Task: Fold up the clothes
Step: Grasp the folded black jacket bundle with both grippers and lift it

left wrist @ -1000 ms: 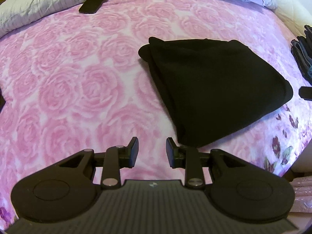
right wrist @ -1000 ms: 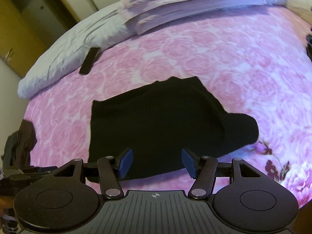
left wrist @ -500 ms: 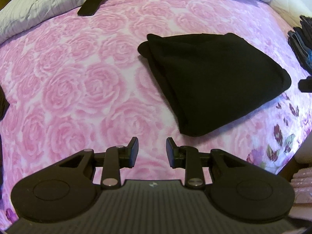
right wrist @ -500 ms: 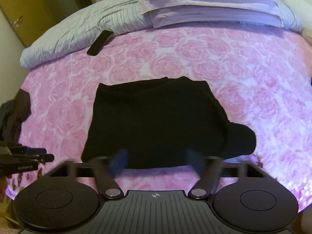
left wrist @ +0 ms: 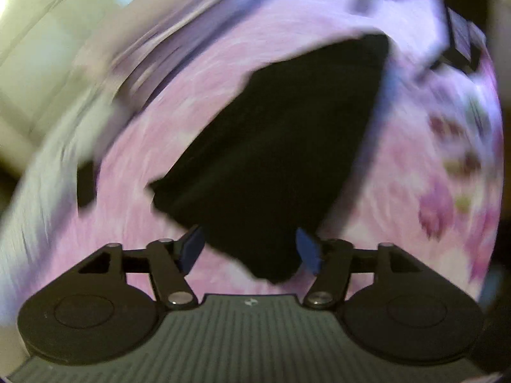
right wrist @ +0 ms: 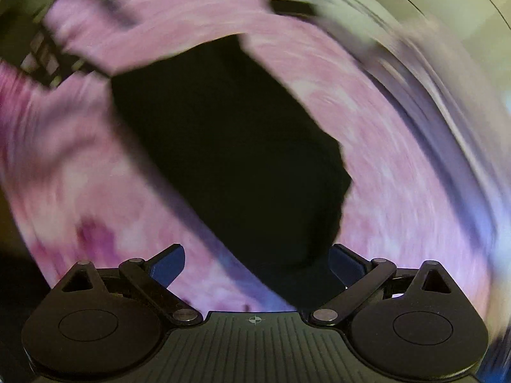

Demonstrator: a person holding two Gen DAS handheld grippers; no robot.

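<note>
A folded black garment [left wrist: 274,159] lies on the pink rose bedspread [left wrist: 415,175]. Both views are smeared by motion. My left gripper [left wrist: 250,250] is open, its blue pads [left wrist: 191,247] either side of the garment's near corner, apparently not closed on it. In the right wrist view the same garment [right wrist: 230,159] runs from upper left to the near centre. My right gripper [right wrist: 257,263] is wide open, with the garment's near end between its fingers. The other gripper [left wrist: 460,41] shows blurred at top right of the left view.
A dark flat object [left wrist: 85,185] lies at the bedspread's left edge by the pale quilt [left wrist: 41,198]. Pale quilt and pillows [right wrist: 447,73] edge the bed in the right view. The other gripper [right wrist: 44,60] shows blurred at upper left there.
Both grippers swung fast and came down to the garment's edges, rolling their views. The left gripper opened wider; the right opened wider too. The garment looks unmoved.
</note>
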